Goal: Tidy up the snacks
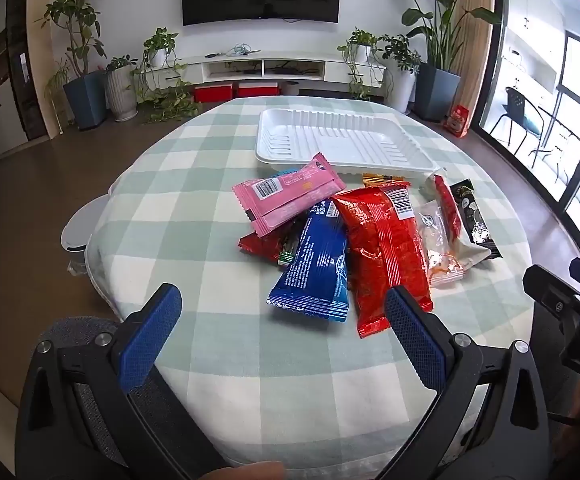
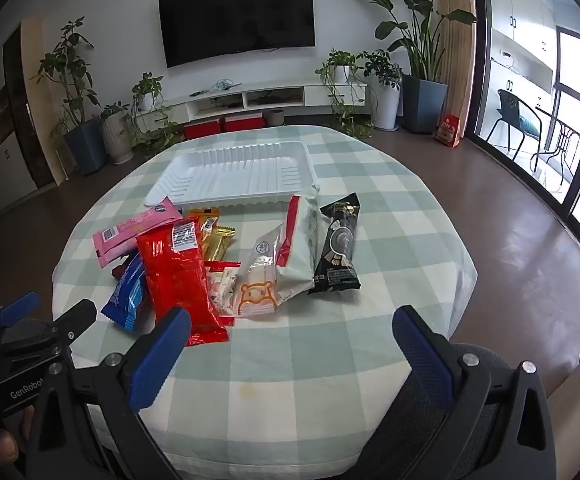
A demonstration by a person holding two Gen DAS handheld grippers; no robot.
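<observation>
Both the left gripper [image 1: 283, 312] and right gripper [image 2: 290, 338] hover with jaws spread, holding nothing, above the counter [image 1: 193, 208]; snack packets [image 1: 382, 248] lie heaped before the white tray [image 1: 338, 140].

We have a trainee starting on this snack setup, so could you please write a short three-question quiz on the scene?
1. True or false: the white tray already holds a snack.
2. Which packet lies on top of the pile, nearest the tray's left corner? A) pink packet B) black packet C) blue packet
3. Fill in: the left gripper and right gripper both have ____ jaws.

Key: 1 false; 2 A; 3 open, nothing between them.
</observation>
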